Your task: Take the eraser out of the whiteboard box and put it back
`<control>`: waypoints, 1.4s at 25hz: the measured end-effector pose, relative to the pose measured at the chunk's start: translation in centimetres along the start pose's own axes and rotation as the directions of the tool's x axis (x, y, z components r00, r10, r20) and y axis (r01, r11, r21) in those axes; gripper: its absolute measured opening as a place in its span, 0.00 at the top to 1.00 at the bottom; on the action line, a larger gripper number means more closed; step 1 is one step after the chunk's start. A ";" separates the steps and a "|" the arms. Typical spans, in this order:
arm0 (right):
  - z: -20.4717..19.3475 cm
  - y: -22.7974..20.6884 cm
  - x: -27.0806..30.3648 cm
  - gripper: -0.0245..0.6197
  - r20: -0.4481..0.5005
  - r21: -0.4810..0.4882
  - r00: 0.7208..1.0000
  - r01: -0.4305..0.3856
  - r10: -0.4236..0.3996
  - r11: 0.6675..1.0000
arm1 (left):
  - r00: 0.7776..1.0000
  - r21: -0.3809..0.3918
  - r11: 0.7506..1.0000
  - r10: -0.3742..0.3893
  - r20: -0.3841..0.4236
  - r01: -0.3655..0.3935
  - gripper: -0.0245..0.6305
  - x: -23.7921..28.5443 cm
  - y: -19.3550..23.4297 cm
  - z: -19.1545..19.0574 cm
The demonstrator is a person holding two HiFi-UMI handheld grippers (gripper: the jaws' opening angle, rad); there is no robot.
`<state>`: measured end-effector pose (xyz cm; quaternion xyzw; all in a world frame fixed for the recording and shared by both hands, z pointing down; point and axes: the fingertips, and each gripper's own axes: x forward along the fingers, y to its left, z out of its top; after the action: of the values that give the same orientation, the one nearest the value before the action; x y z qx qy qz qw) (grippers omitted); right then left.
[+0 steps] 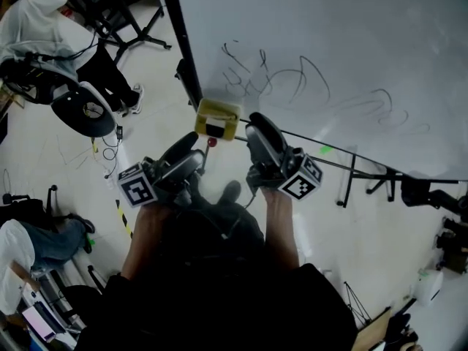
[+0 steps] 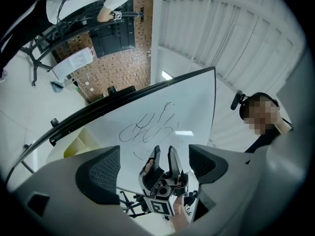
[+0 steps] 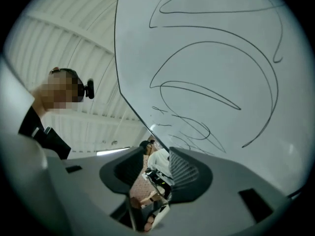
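Head view: the whiteboard (image 1: 329,35) is taking up the far right of the scene, tilted, with black scribbles (image 1: 285,75) across it. The yellow whiteboard box (image 1: 219,110) is fixed at the board's near left edge. The eraser (image 1: 214,129) is seen as a dark block with a pale patch, sitting in that box. A small red-tipped item (image 1: 210,142) is showing just below the box; what it is cannot be told.

The left gripper (image 1: 191,152) is being held near and left of the box, pointed toward it but not touching it. The right gripper (image 1: 258,126) is being held just right of the box, raised toward the board, also apart from the box and the eraser.

Left gripper view: the fingers (image 2: 101,168) are standing wide apart, with nothing clamped. Beyond the gap, the scribbled board is being faced, and a gripper with a marker cube (image 2: 161,206) is showing there; whether it is the other gripper or a reflection cannot be told.

Right gripper view: the fingers (image 3: 189,173) are also apart, with nothing held between them, and the board is being faced close up.

On the pale floor (image 1: 161,86) at far left, a seated person in a white top (image 1: 36,13) and an office chair (image 1: 84,108) are showing.
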<state>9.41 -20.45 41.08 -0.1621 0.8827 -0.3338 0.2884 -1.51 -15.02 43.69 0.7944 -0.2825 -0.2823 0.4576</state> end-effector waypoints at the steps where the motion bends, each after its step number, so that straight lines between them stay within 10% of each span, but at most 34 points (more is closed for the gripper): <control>1: 0.2 0.2 -0.3 0.67 0.013 0.026 1.000 -0.016 0.016 1.000 | 1.000 0.013 1.000 0.007 0.004 -0.007 0.31 -0.1 -0.2 -0.1; 18: 3.1 6.3 -3.9 0.74 0.241 0.066 0.969 -0.077 0.059 0.995 | 0.997 0.038 0.997 -0.072 -0.031 0.073 0.31 -3.1 -4.9 -1.4; 25: -0.8 11.5 -3.4 0.74 0.268 0.023 0.963 -0.034 0.026 0.999 | 0.987 0.090 0.986 -0.129 -0.098 0.138 0.31 -8.1 -6.6 -0.7; 35: -9.0 18.2 -4.1 0.76 0.254 -0.008 0.965 0.069 -0.065 0.998 | 0.971 -0.038 0.977 -0.211 -0.111 0.208 0.31 -17.4 -7.5 -2.5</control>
<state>5.41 -0.82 35.79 -0.2356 0.8353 -0.3124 0.3861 -10.14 1.91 41.40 0.8286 -0.1665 -0.2868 0.4511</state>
